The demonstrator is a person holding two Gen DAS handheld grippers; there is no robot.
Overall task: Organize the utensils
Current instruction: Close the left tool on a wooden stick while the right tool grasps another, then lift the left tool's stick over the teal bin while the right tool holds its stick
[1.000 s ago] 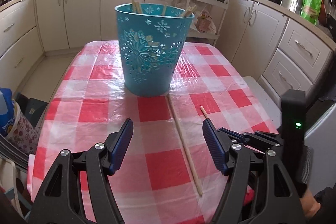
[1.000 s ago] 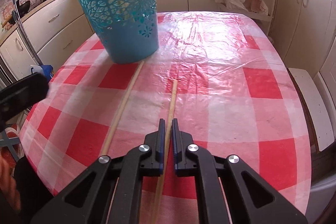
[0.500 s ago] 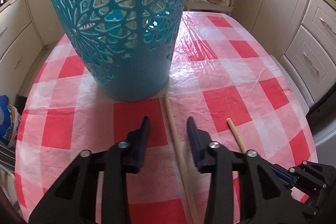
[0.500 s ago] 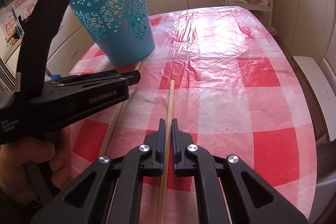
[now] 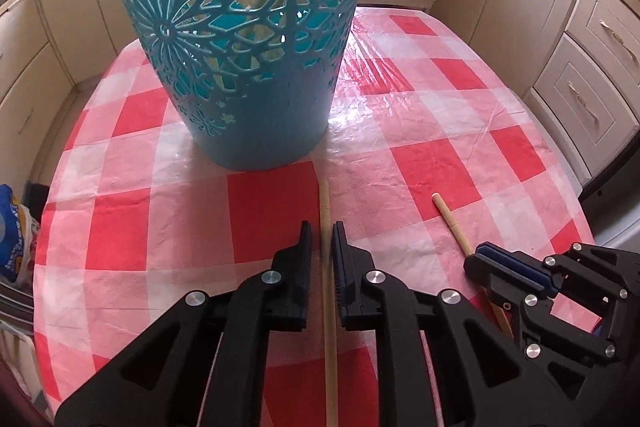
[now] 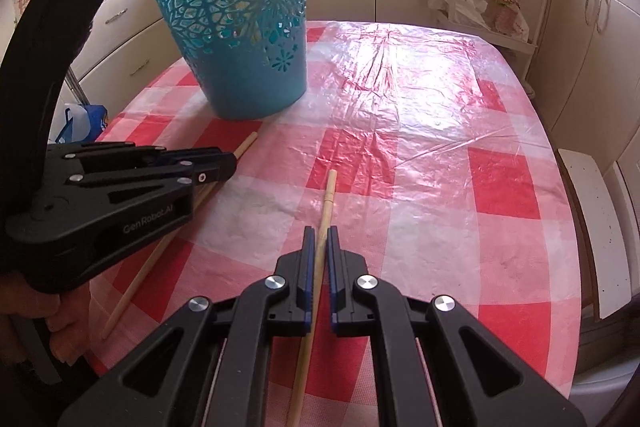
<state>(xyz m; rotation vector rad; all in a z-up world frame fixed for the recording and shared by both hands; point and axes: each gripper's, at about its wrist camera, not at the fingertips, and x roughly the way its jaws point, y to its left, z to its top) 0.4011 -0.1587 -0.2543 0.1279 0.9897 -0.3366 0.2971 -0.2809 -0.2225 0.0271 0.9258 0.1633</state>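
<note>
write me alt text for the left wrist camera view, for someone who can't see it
The left tool is closed around a long wooden stick lying on a red-and-white checked tablecloth, just before a teal cut-out basket. At right, the right tool grips a second stick.

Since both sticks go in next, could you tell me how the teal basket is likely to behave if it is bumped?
The basket looks like thin, cut-out plastic, so probably light. It is tall on a narrower base, so it may tip. The tablecloth looks glossy, so it may slide.
</note>
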